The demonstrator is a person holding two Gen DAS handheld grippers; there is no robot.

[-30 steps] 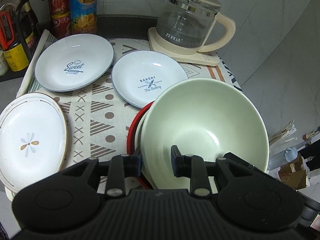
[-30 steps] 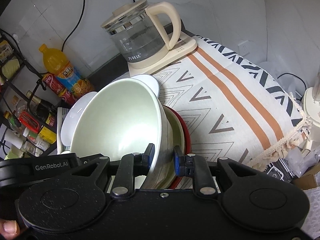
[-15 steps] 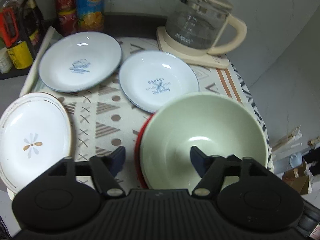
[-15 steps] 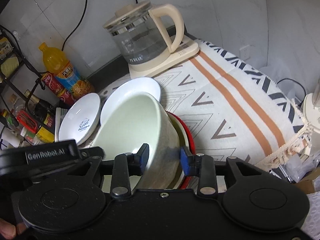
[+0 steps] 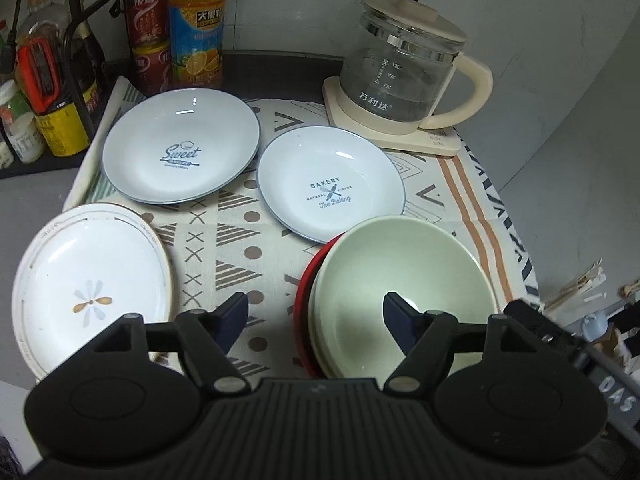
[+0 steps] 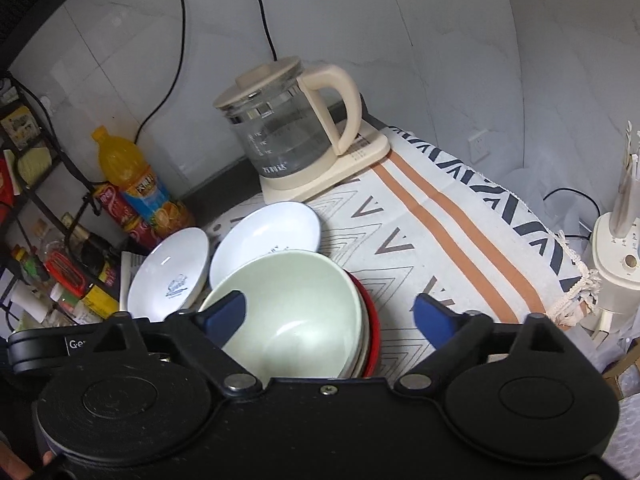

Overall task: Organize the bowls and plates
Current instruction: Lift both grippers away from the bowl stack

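- At the near edge of the patterned tablecloth (image 5: 240, 224) we see the left gripper (image 5: 316, 314) with its jaws spread wide, having just been opening; one finger hangs over the cloth, the other over the inside of the green bowl (image 5: 404, 284), and neither pad presses on anything.
- The right gripper (image 6: 330, 316) has likewise just been opening; its jaws stand very wide, straddling the green bowl's near rim without touching it.
- The green bowl sits nested on top of a stack: under it we make out a pale rim and a red bowl (image 5: 306, 304), but how many pieces lie between them we cannot tell, since only thin edges show.
- The stack's near side is cut off by the gripper bodies in both views.
- Just behind the stack lies the "Bakery" plate (image 5: 330, 186), its near edge hidden by the bowls; whether they touch is unclear.
- Beside it, further left, lies the "Sweet" plate (image 5: 180, 144), and nearer us the white flower plate (image 5: 90, 284), partly covered by the left gripper.
- At the back stands a glass kettle (image 5: 404, 68) on its cream base.
- Left of it stand an orange drink bottle (image 5: 196, 24) and red cans (image 5: 146, 20), tops cropped.
- In the right wrist view a fingertip (image 6: 48, 458) shows at the bottom left corner.
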